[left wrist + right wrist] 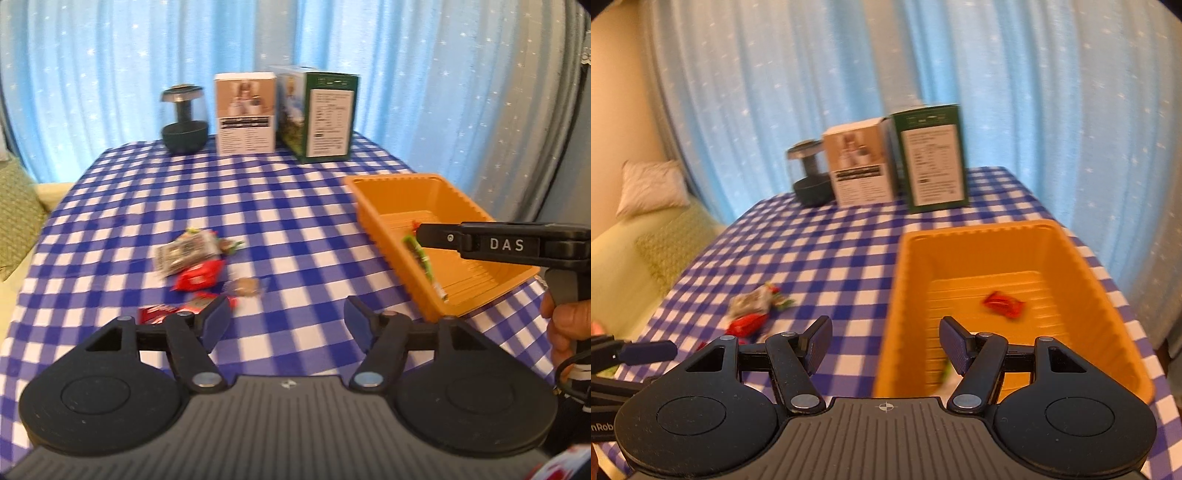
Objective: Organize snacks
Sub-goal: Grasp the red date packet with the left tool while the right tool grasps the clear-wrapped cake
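Left wrist view: blue and white checked tablecloth (280, 206) filling the middle of the frame, blue star-dotted curtain (110, 74) behind. Left gripper (287, 321) at lower centre, fingers spread apart with nothing between them, bare cloth showing in the gap. Loose pile of snacks (195, 258) at centre left, just above the left fingertip: a grey printed packet, red wrappers, a small brown sweet. Orange tray (388, 192) at right, holding a green-wrapped snack (421, 254) against its near wall. Right gripper (419, 233) entering from the right edge, its tip over the tray, seen side-on so the gap is hidden here; a hand (563, 325) on its handle at the right edge.

Right wrist view: right gripper at lower centre, fingers apart and empty, poised over the tray's near left wall. Red-wrapped snack (1003, 303) lying on the tray floor, centre right. Snack pile at centre left on the cloth.

Top centre in both views: dark jar (184, 120), white box (245, 112), green box (321, 116), standing in a row at the table's far edge.
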The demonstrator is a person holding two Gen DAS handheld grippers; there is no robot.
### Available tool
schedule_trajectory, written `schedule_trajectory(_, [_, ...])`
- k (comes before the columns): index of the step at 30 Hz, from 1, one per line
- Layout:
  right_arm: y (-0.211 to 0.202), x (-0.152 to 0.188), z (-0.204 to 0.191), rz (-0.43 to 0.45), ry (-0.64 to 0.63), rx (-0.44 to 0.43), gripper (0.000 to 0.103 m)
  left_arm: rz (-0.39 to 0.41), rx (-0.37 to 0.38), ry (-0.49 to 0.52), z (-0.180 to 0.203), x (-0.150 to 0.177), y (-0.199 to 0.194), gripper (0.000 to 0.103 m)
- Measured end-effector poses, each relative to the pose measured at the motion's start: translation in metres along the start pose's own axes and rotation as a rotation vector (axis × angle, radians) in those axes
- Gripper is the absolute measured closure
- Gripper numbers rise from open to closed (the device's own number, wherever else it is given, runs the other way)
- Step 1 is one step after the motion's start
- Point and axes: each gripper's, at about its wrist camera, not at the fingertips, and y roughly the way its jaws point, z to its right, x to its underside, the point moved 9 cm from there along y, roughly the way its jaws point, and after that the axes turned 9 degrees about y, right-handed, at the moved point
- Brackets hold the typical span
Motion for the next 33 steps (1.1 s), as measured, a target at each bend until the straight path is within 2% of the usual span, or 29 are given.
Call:
schedule_trajectory(10, [0.017, 0.032, -0.066, -0.065, -0.126, -0.103, 0.039, -0.054, -0.099, -0.028, -0.063, 0.038, -0.014, 0.035])
schedule_trajectory(16, [0.033, 0.056, -0.088, -0.119, -0.168, -0.126, 0.039, -0.068, -0.118, -0.034, -0.09, 0.048, -0.007, 0.034])
schedule_trajectory(20, [0.043, 0.061, -0.092, -0.14, -0.179, -0.115, 0.039, -0.069, -0.101, -0.017, -0.096, 0.047, 0.005, 0.034])
schedule_trajectory(29, [0.068, 0.062, -0.081, -0.18, -0.175, -0.094, 0.039, -0.066, -0.01, 0.017, -0.094, 0.033, 0.05, 0.035])
schedule_trajectory(33, [0.082, 0.057, -0.075, -0.19, -0.167, -0.083, 0.039, -0.065, 0.024, 0.053, -0.089, 0.027, 0.071, 0.041])
